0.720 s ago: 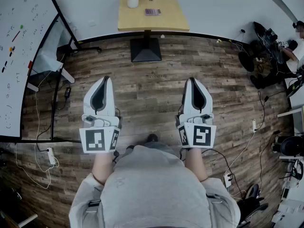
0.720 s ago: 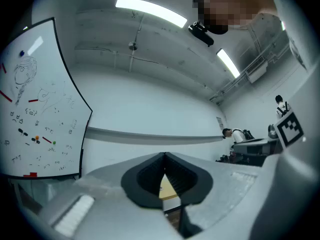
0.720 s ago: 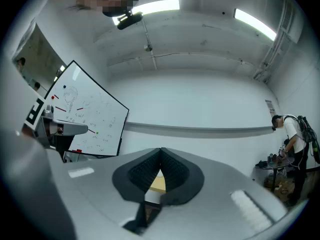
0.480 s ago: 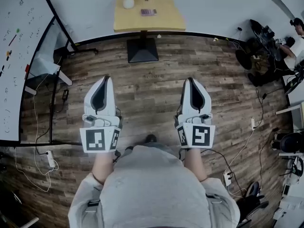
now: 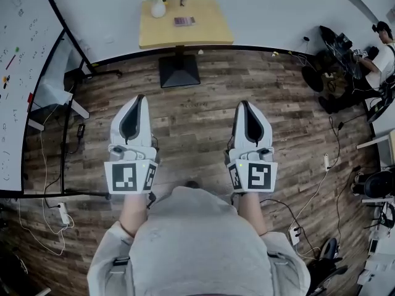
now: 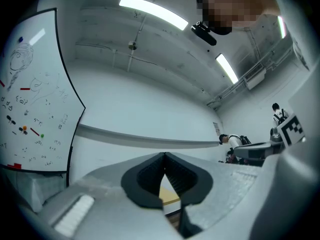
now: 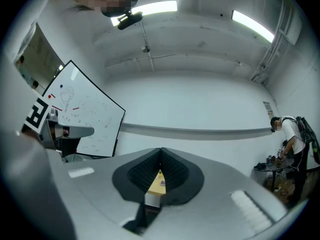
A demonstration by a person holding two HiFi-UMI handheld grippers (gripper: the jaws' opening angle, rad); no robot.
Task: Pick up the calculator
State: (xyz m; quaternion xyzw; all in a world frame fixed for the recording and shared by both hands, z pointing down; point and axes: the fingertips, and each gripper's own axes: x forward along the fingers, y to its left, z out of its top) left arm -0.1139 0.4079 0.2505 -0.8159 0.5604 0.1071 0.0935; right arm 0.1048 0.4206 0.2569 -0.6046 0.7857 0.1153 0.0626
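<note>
The calculator [image 5: 184, 21] is a small dark purple slab lying on a square wooden table [image 5: 207, 26] far ahead by the white wall. Through the right gripper's jaws the calculator [image 7: 163, 183] shows as a tiny dark spot on the table [image 7: 155, 185]. My left gripper [image 5: 138, 98] and right gripper [image 5: 244, 104] are held side by side above the wood floor, well short of the table, both shut with nothing between their jaws. In the left gripper view only a sliver of the table [image 6: 168, 199] shows below the closed tips [image 6: 164, 155].
A white vase with a plant [image 5: 158, 6] and a small dark object [image 5: 181, 1] stand on the table, above its black pedestal base [image 5: 179, 71]. A whiteboard [image 5: 18, 73] on a stand fills the left. A person [image 5: 381, 51], bags and cables occupy the right side.
The table and its base have slid left and slightly lower in the head view as the view shifts. Both grippers keep the same pose, still shut.
</note>
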